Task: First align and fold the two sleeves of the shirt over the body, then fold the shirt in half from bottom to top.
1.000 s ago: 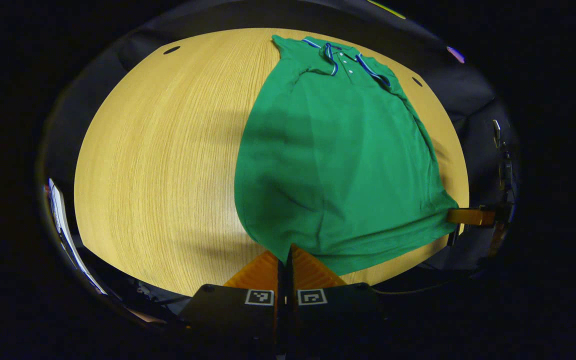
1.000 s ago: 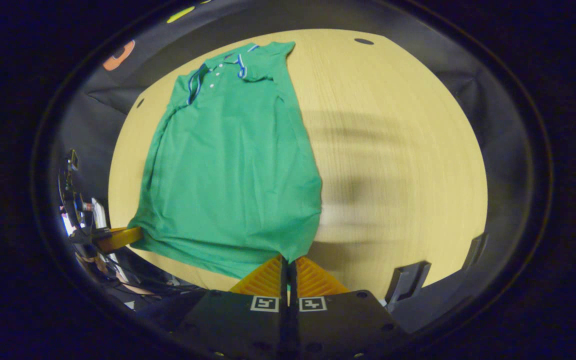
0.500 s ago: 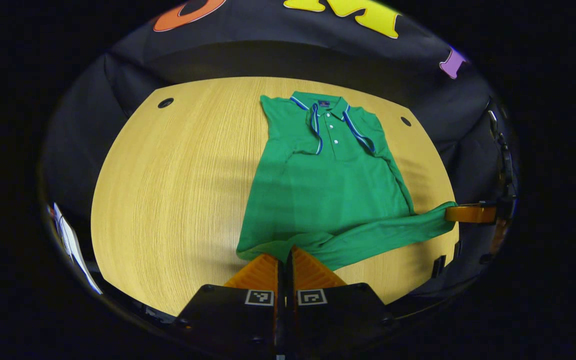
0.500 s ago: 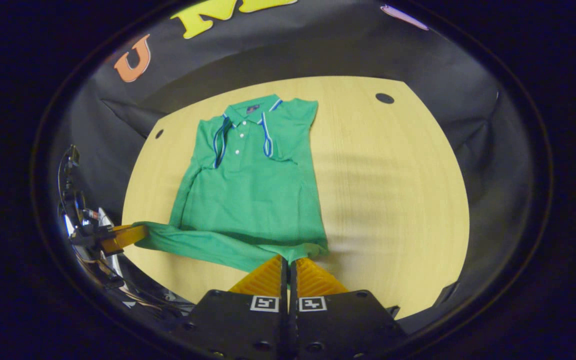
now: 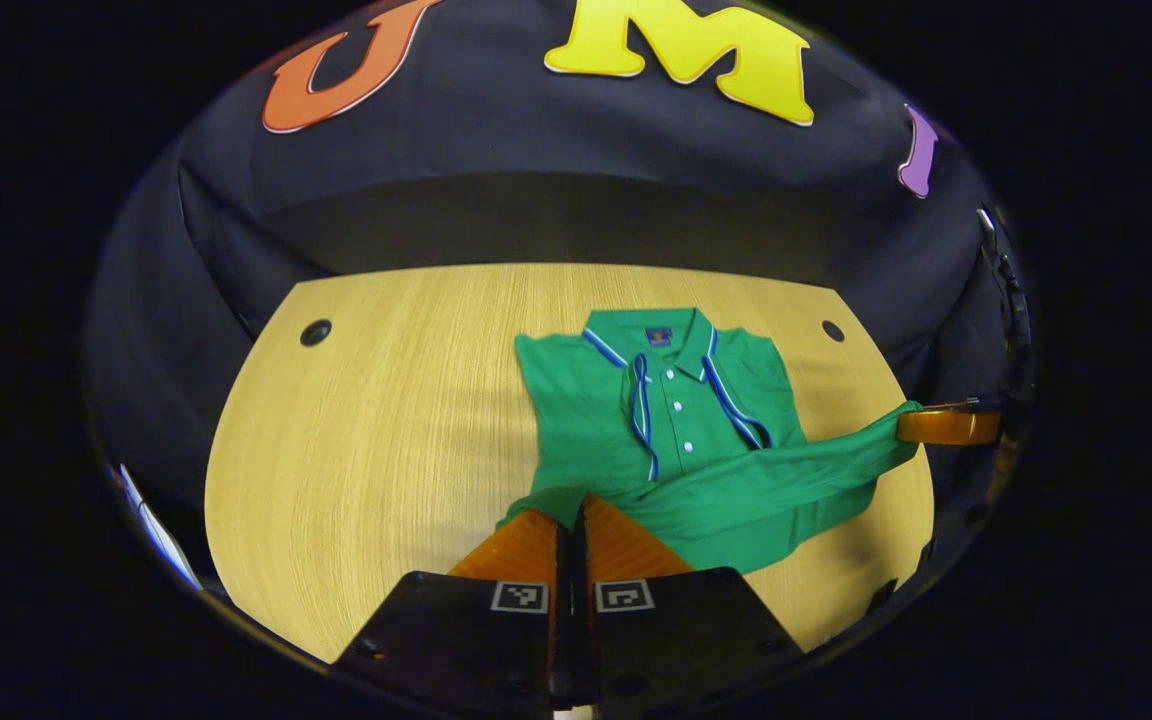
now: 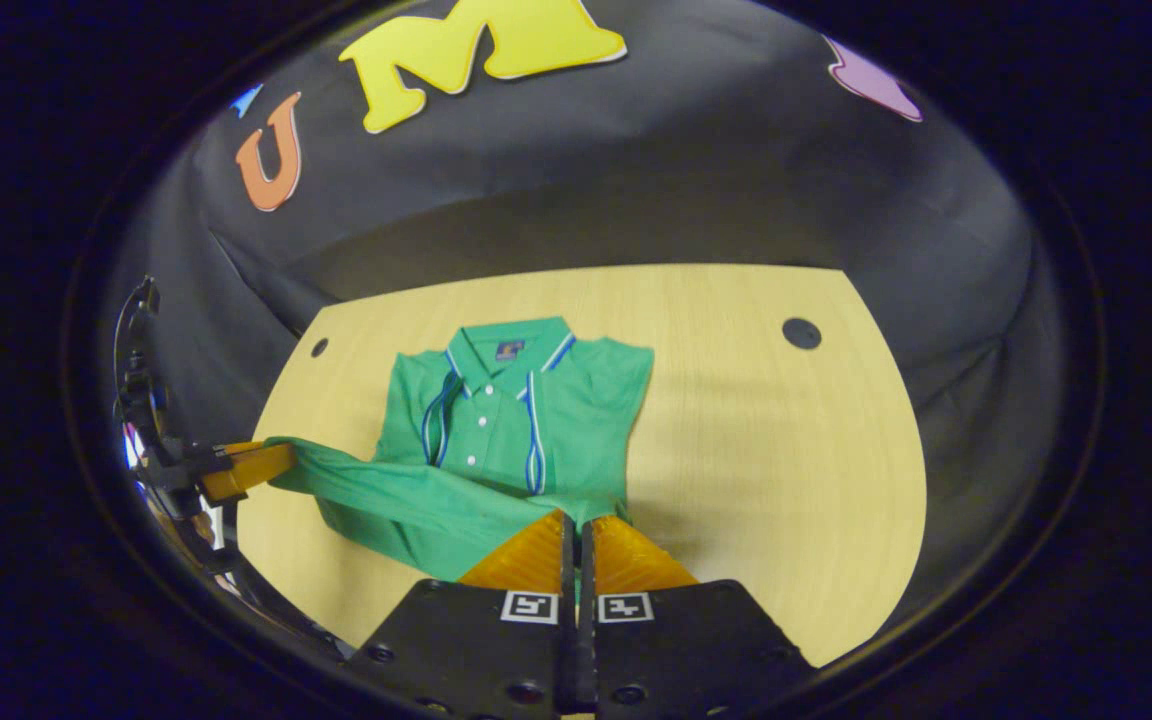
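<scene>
Green and limp, the shirt [image 5: 676, 420] sags between the left gripper [image 5: 574, 505] and right gripper [image 6: 577, 522], each clamped on a hem corner (the sensible hold).

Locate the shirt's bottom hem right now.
In the left gripper view the hem hangs lifted above the wooden table, stretched between the left hand-held gripper and the right hand-held gripper, just below the collar.
</scene>
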Tool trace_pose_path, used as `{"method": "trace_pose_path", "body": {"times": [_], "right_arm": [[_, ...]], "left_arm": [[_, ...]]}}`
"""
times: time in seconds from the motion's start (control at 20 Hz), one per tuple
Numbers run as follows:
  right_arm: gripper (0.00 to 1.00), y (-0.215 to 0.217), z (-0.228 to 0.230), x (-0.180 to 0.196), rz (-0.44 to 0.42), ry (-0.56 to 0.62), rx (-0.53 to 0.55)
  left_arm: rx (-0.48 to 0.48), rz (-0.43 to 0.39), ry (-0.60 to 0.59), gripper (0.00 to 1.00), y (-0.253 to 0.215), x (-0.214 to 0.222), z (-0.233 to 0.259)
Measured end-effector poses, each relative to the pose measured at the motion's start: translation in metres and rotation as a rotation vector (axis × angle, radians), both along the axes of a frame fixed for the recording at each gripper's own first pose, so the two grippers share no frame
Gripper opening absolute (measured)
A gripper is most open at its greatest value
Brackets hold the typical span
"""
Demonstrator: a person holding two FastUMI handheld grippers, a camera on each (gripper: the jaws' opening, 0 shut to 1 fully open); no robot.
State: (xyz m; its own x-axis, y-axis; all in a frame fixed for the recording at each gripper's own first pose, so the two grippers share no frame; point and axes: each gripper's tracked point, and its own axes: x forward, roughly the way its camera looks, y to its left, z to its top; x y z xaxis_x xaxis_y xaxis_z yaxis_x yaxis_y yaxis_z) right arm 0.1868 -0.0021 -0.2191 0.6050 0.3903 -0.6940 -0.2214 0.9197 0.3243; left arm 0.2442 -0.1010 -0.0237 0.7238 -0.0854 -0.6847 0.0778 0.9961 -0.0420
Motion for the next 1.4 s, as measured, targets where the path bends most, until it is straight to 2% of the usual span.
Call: {"method": "trace_pose_path", "body": {"times": [0.2,0.45,0.55,0.75,0.85,0.9,0.95,1.05,1.15,1.2,1.25,1.3,1.4], "right_arm": [[0.00,0.020,-0.015,0.066,-0.031,-0.059,0.040],[0.00,0.024,-0.028,0.139,-0.101,-0.207,0.023],[0.00,0.022,-0.037,0.165,-0.127,-0.251,0.001],[0.00,0.019,-0.061,0.196,-0.171,-0.200,0.028],[0.00,0.014,-0.070,0.203,-0.192,-0.191,0.003],[0.00,0.017,-0.069,0.201,-0.179,-0.198,-0.004],[0.04,0.016,-0.068,0.200,-0.173,-0.209,-0.009],[0.51,0.019,-0.055,0.194,-0.171,-0.218,-0.004],[0.98,0.016,-0.043,0.187,-0.172,-0.245,-0.031],[0.93,0.014,-0.035,0.183,-0.179,-0.254,-0.037],[0.92,0.012,-0.027,0.176,-0.183,-0.259,-0.043],[0.96,0.011,-0.017,0.168,-0.187,-0.267,-0.045],[0.96,0.007,0.008,0.151,-0.204,-0.294,-0.036]], "left_arm": [[0.062,0.016,-0.106,0.03,0.005,0.061,-0.011],[0.064,-0.016,-0.278,0.03,-0.004,0.130,-0.019],[0.062,-0.022,-0.313,0.03,-0.002,0.150,-0.025],[0.087,-0.002,-0.339,0.05,0.018,0.176,-0.034],[0.105,-0.004,-0.329,0.13,0.022,0.178,-0.039],[0.131,-0.016,-0.311,0.33,0.024,0.178,-0.042],[0.145,-0.020,-0.294,0.52,0.025,0.176,-0.044],[0.124,0.002,-0.312,0.92,0.023,0.175,-0.034],[0.095,0.018,-0.312,1.00,0.019,0.166,-0.028],[0.080,0.025,-0.309,1.00,0.017,0.159,-0.023],[0.059,0.033,-0.310,1.00,0.014,0.152,-0.016],[0.035,0.040,-0.315,1.00,0.009,0.145,-0.008],[0.016,0.063,-0.330,1.00,0.008,0.127,0.014]]}}
